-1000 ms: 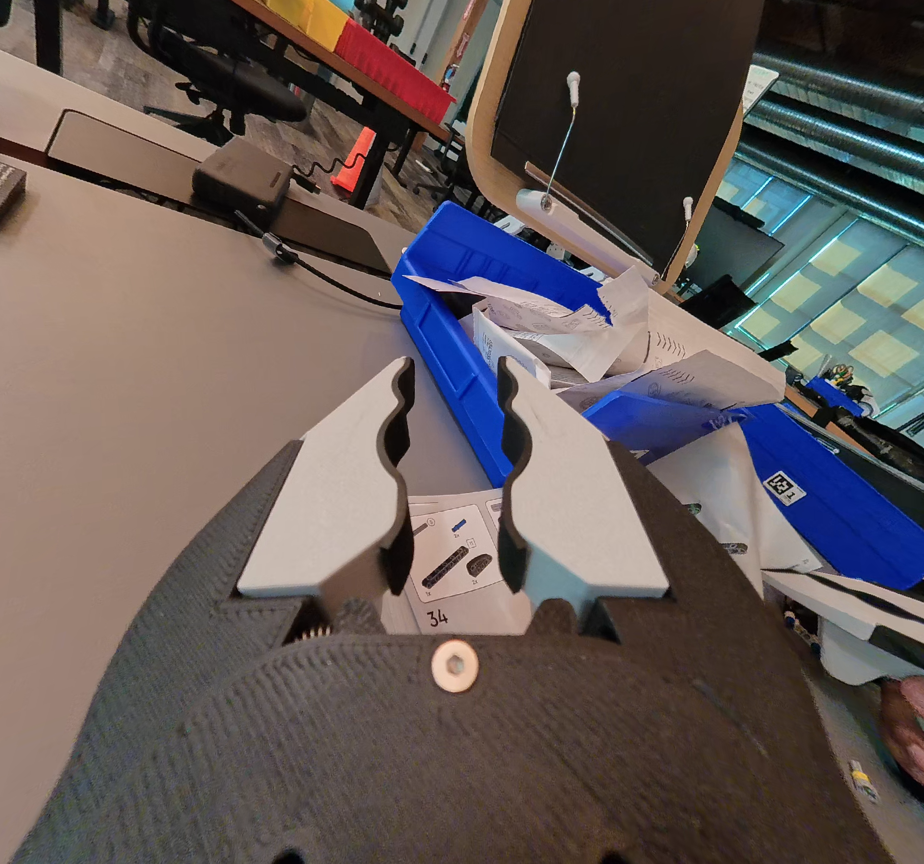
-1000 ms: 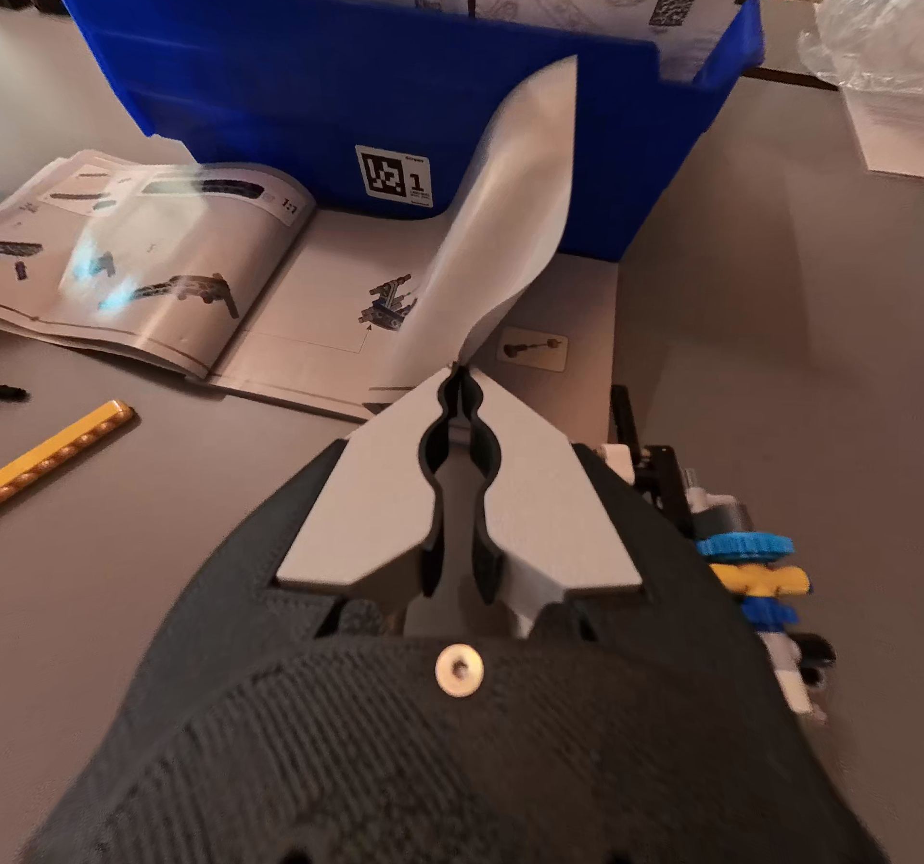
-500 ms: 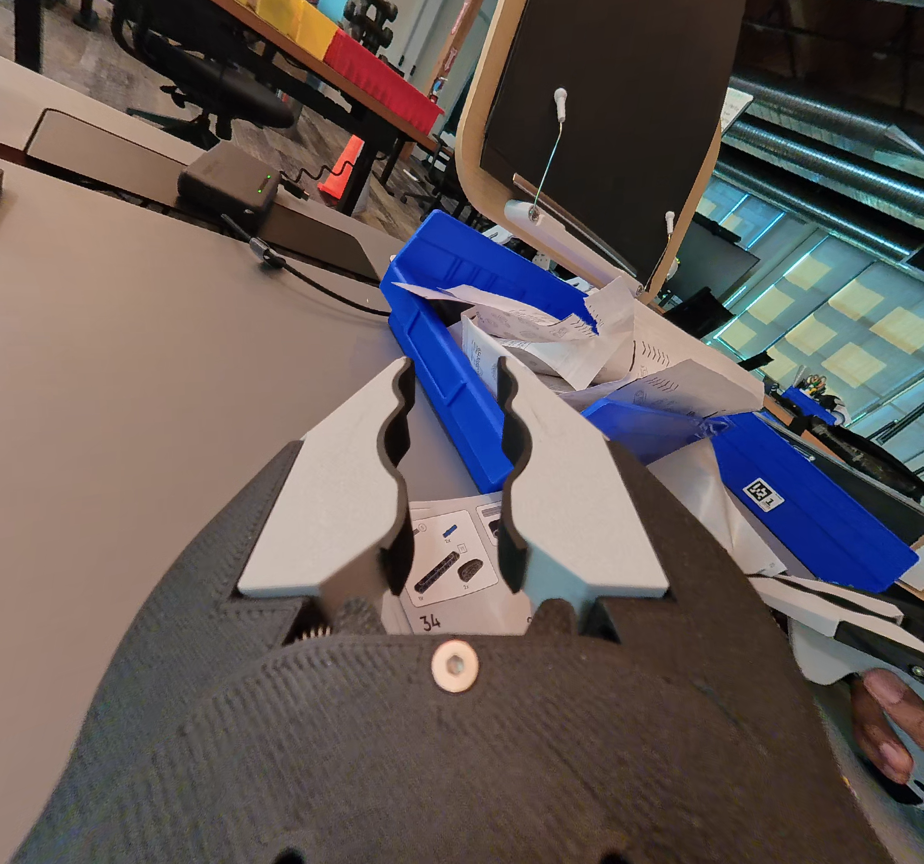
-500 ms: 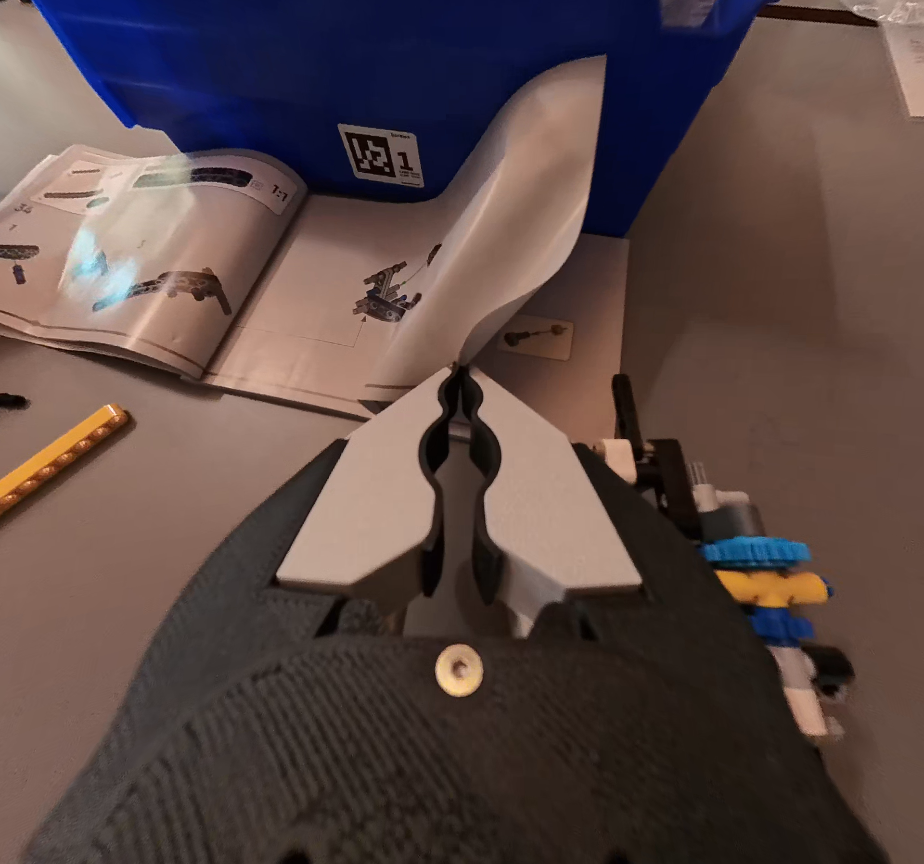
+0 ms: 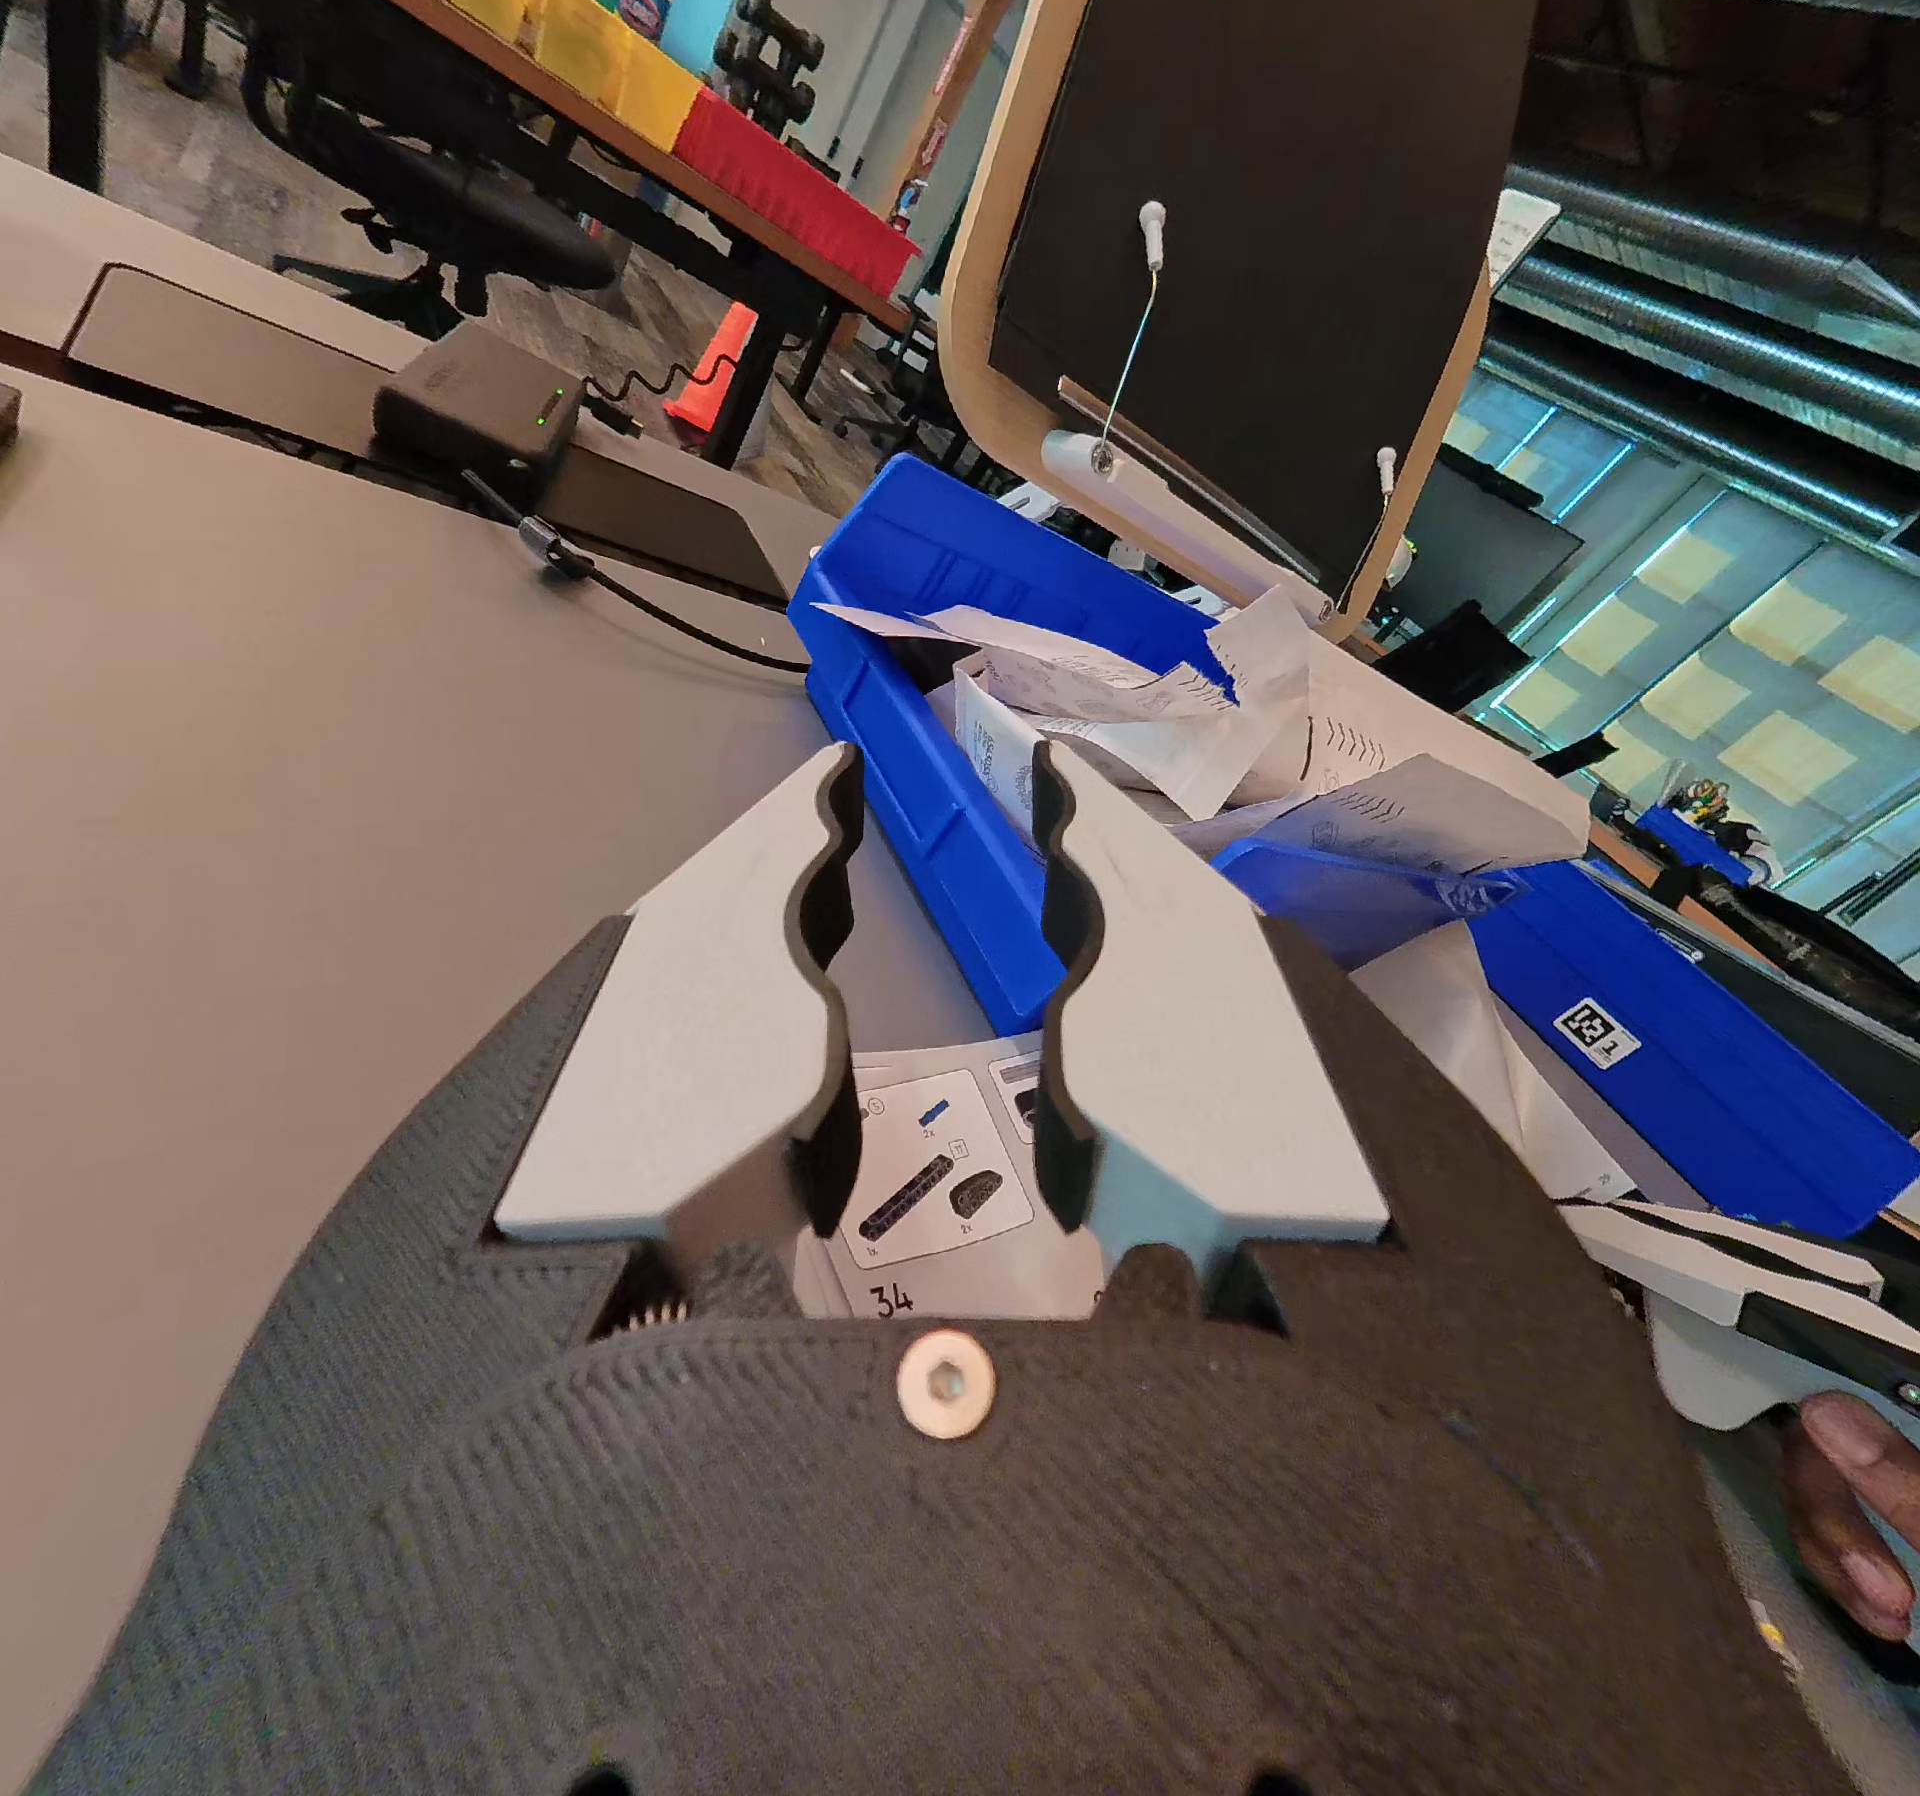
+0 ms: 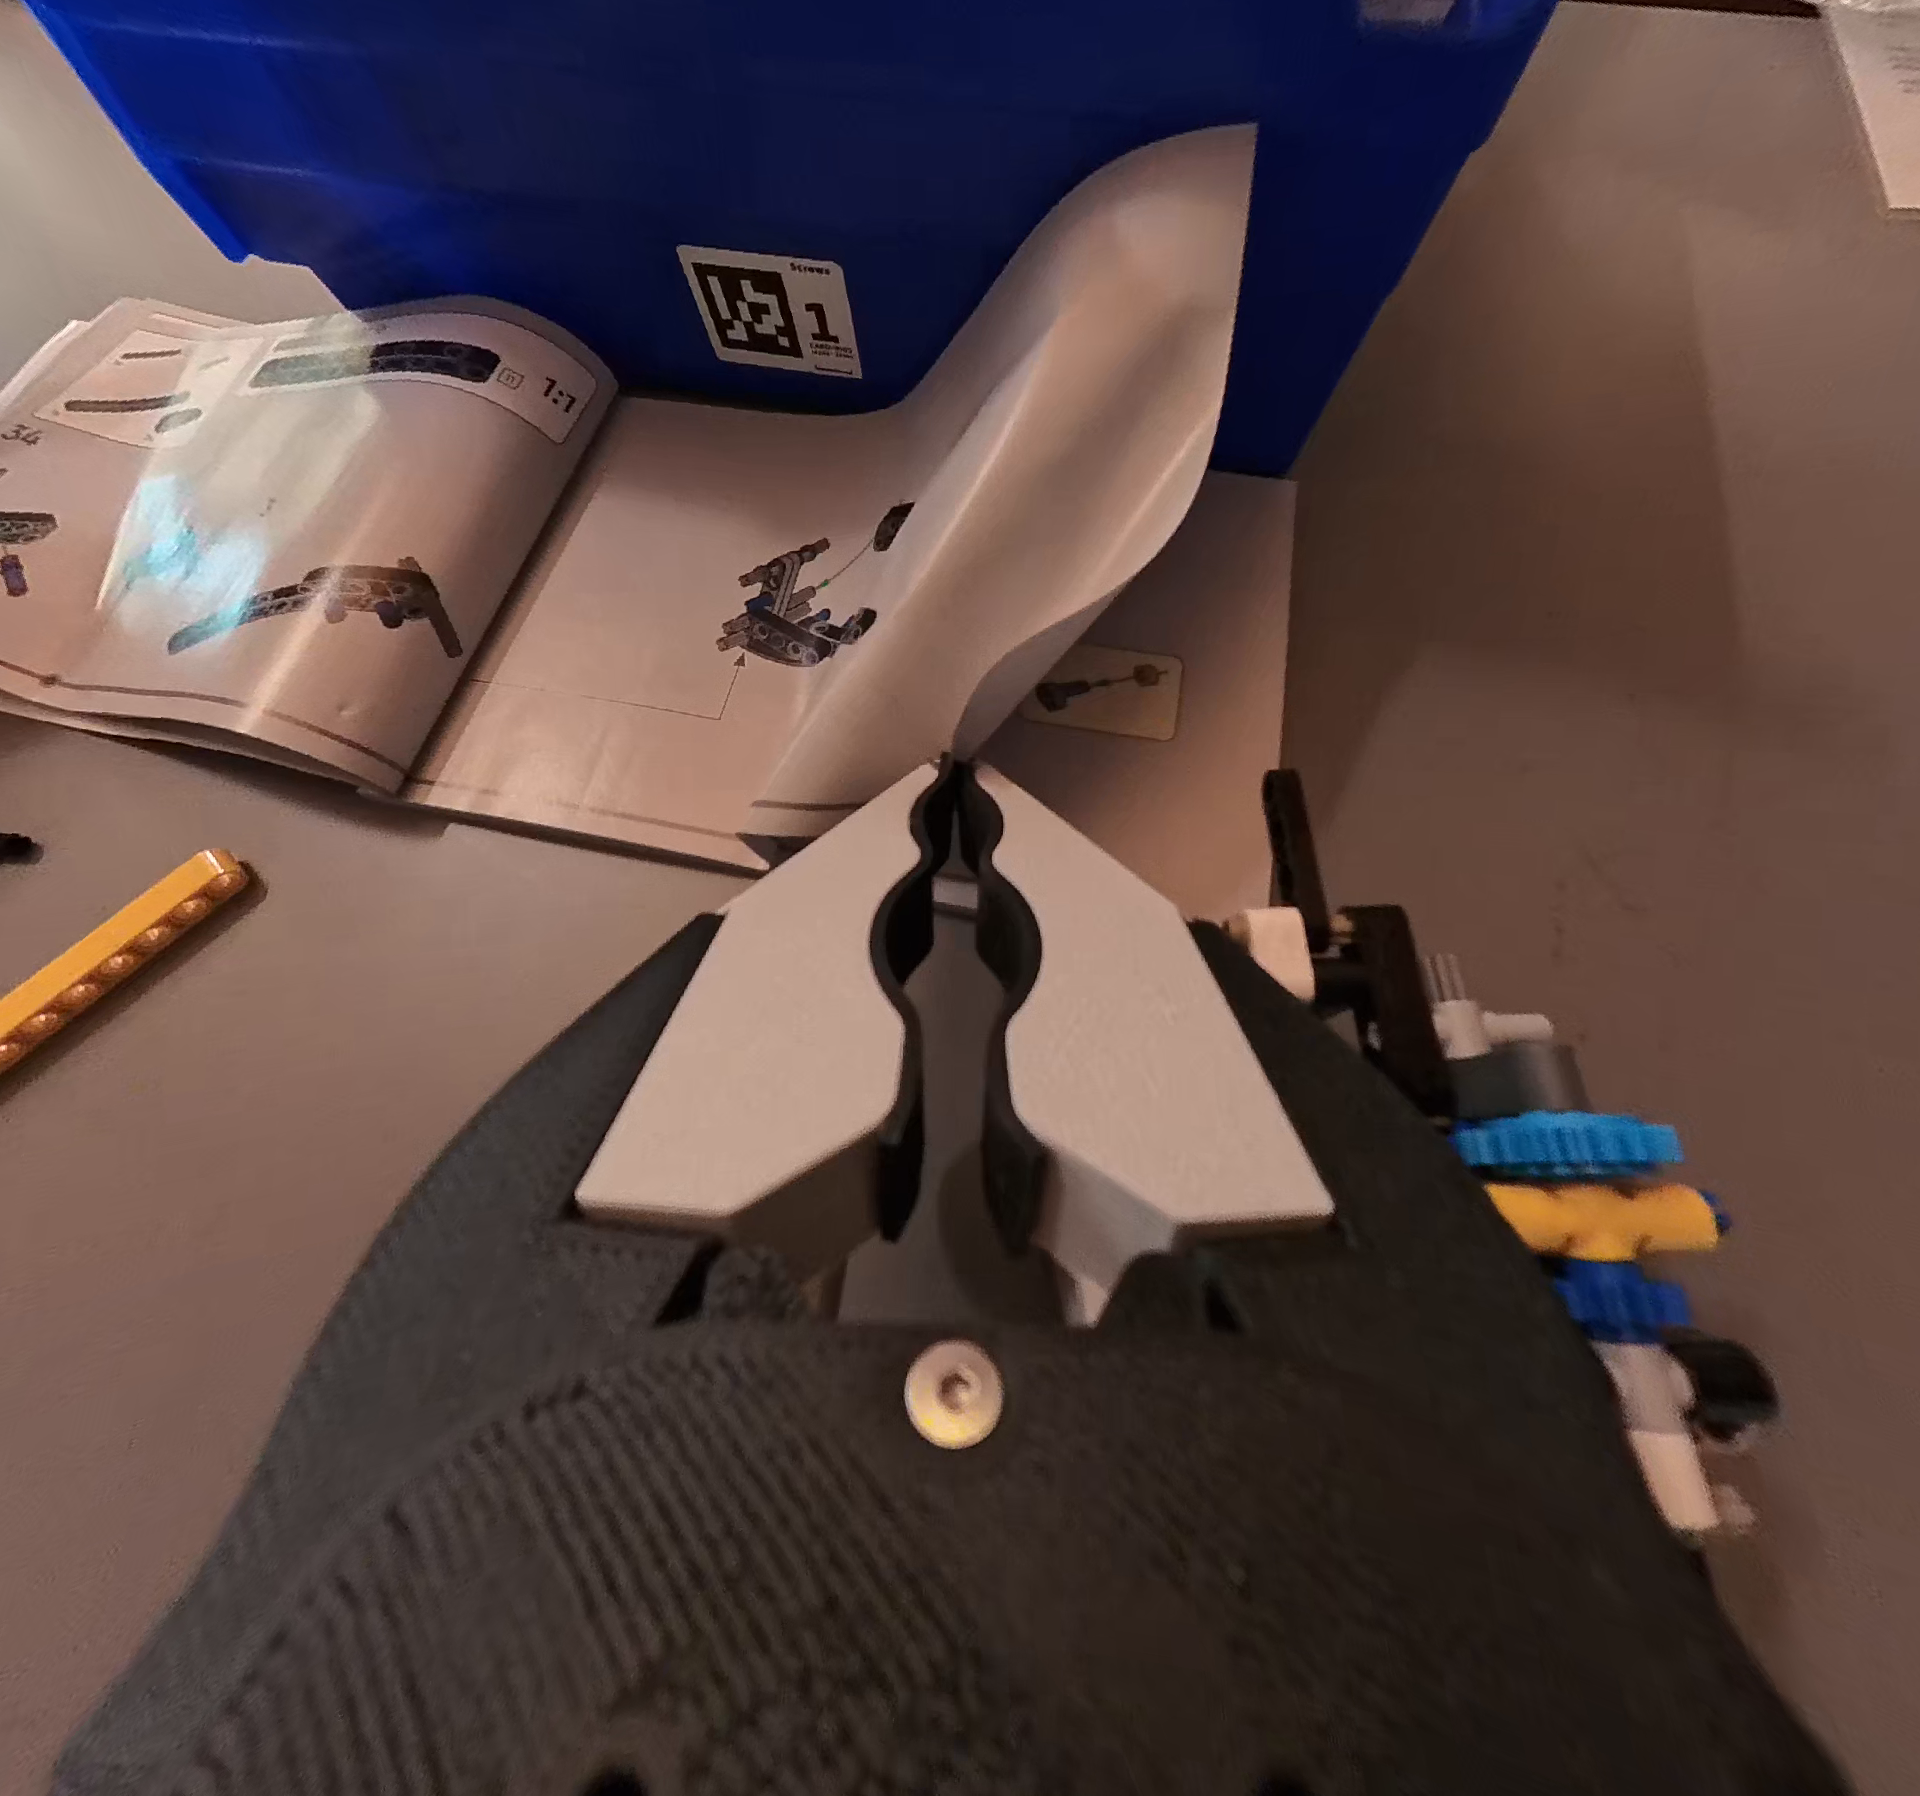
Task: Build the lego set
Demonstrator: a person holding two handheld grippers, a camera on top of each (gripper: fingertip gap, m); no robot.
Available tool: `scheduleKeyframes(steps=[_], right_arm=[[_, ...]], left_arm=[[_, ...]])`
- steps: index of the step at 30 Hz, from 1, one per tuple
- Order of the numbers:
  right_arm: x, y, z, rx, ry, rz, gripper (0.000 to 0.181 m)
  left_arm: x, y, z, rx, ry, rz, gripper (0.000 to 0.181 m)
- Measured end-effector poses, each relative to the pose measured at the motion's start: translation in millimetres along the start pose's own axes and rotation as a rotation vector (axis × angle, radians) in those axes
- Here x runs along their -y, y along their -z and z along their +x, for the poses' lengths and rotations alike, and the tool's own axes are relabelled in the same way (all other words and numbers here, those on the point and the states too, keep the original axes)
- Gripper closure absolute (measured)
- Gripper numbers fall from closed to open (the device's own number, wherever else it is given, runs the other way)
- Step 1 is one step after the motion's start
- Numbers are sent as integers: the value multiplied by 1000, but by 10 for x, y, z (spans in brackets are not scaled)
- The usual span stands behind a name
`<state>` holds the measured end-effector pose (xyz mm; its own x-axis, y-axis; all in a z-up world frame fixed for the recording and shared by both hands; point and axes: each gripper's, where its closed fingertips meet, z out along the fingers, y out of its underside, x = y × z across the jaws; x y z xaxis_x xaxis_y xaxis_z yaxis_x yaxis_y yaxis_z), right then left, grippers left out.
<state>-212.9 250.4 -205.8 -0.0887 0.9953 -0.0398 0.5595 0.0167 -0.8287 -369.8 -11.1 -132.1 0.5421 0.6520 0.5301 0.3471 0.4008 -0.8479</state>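
Observation:
My right gripper point(image 6: 954, 772) is shut on the corner of a page point(image 6: 1081, 458) of the open instruction booklet point(image 6: 343, 541) and holds that page lifted and curled against the blue bin point(image 6: 644, 115). A partly built lego assembly point(image 6: 1558, 1196) with blue and yellow gears lies to the right of the gripper. A long yellow beam point(image 6: 104, 957) lies on the table at the left. My left gripper point(image 5: 945, 780) is open and empty, raised above the booklet's left page point(image 5: 935, 1175), by the bin's point(image 5: 935, 811) end.
The blue bin holds torn paper bags point(image 5: 1143, 707). A black box with a cable point(image 5: 478, 406) sits at the table's far edge. A dark board on a stand point(image 5: 1247, 188) rises behind the bin. A hand on the right gripper point(image 5: 1849, 1538) shows at the lower right. One gripper's finger ends stand about 30 cm off the other's. The long yellow beam point(image 6: 104, 957) is closer to my right gripper, around 15 cm from its tips; the left tips are 25 cm off.
The right gripper has moved slightly closer to the bin with the page, which curls higher. The left gripper has shifted a little; its jaws stay open.

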Motion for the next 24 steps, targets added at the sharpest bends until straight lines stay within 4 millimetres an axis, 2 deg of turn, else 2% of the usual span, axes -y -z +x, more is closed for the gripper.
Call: scheduleKeyframes(steps=[24], right_arm=[[-7, -2, -10, 1, 0, -2, 181]], left_arm=[[-19, -11, -4, 6, -10, -8, 151]])
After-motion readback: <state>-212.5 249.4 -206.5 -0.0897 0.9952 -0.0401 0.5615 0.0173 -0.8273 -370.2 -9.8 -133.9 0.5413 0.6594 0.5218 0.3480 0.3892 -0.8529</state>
